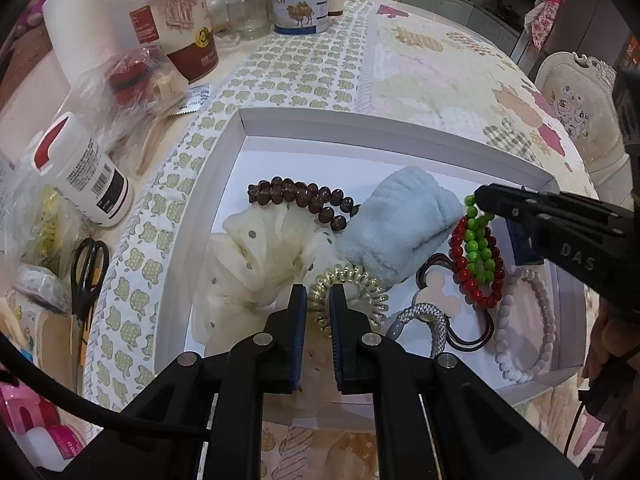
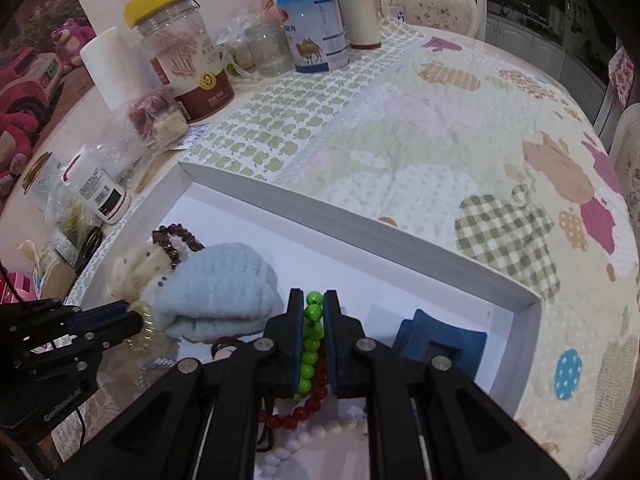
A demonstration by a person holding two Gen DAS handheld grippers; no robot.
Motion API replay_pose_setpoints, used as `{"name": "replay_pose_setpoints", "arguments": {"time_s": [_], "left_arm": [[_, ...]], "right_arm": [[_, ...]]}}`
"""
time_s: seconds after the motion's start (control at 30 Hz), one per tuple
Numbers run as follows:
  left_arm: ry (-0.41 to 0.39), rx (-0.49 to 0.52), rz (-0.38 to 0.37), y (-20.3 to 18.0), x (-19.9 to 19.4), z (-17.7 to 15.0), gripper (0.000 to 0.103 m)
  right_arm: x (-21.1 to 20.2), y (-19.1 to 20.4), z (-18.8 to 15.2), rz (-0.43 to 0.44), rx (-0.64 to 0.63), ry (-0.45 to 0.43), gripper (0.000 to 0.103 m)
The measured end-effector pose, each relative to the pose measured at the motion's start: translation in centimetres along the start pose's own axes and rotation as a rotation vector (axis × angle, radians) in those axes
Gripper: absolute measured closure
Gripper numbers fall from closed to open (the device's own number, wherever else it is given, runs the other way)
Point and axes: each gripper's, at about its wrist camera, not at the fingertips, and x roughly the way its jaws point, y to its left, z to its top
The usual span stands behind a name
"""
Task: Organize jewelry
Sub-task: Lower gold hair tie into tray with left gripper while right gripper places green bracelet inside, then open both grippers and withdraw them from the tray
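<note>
Left tongs [image 1: 318, 300] narrowly parted; right tongs [image 2: 312, 306] clamped.

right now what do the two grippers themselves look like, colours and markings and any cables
Both are matte black plastic linkage frames with silver round pivot pins. The left gripper and the right gripper each have two flat black fingers faced with ribbed blue pads. Raised letters reading DAS show on the right gripper's side in the left wrist view. A black cable trails from the left gripper.

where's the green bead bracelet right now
The green bead bracelet is in the white box, right side, pinched in the right tool, lying over the red bead bracelet beside the blue towel.
</note>
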Motion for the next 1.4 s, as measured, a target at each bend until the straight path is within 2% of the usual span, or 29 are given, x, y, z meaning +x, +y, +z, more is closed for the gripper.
{"name": "replay_pose_setpoints", "arguments": {"time_s": [0.1, 0.17, 0.23, 0.33, 0.4, 0.57, 0.7, 0.87, 1.1, 1.23, 1.4], "left_arm": [[0.004, -0.004, 0.004, -0.1, 0.1, 0.1, 0.102], [0.005, -0.006, 0.003, -0.1, 0.2, 0.1, 0.097], [0.006, -0.008, -0.002, -0.2, 0.3, 0.1, 0.087], [0.010, -0.008, -0.004, -0.4, 0.3, 0.0, 0.080], [0.008, -0.005, 0.001, -0.5, 0.2, -0.1, 0.079], [-0.001, -0.008, -0.001, -0.7, -0.2, -0.2, 0.079], [-0.016, -0.001, -0.004, -0.9, -1.0, -0.5, 0.079], [-0.048, 0.016, 0.011, -1.3, -2.6, -1.2, 0.079], [-0.072, 0.018, 0.017, -1.1, -4.5, -2.5, 0.079], [-0.089, 0.030, 0.017, -1.2, -5.7, -3.5, 0.079], [-0.121, 0.046, 0.017, -1.4, -7.6, -4.5, 0.079]], "right_arm": [[0.5, -0.2, -0.2, -0.001, 0.008, 0.007, 0.093], [0.6, -0.3, -0.3, -0.007, 0.010, 0.007, 0.093], [0.6, -0.5, -0.3, -0.009, 0.019, 0.003, 0.093], [0.9, -0.8, -0.3, -0.015, 0.028, 0.000, 0.093], [1.0, -0.9, -0.3, -0.020, 0.037, -0.001, 0.093], [0.3, -0.9, -0.6, -0.038, 0.054, -0.009, 0.070], [-1.6, -0.1, -0.9, -0.044, 0.053, -0.054, 0.067], [-4.7, 1.0, -2.3, -0.048, 0.071, -0.122, 0.056], [-9.0, 1.9, -5.4, -0.084, 0.130, -0.194, 0.049], [-10.6, 3.0, -7.3, -0.136, 0.147, -0.206, 0.044], [-11.8, 4.1, -8.9, -0.153, 0.177, -0.214, 0.042]]}}
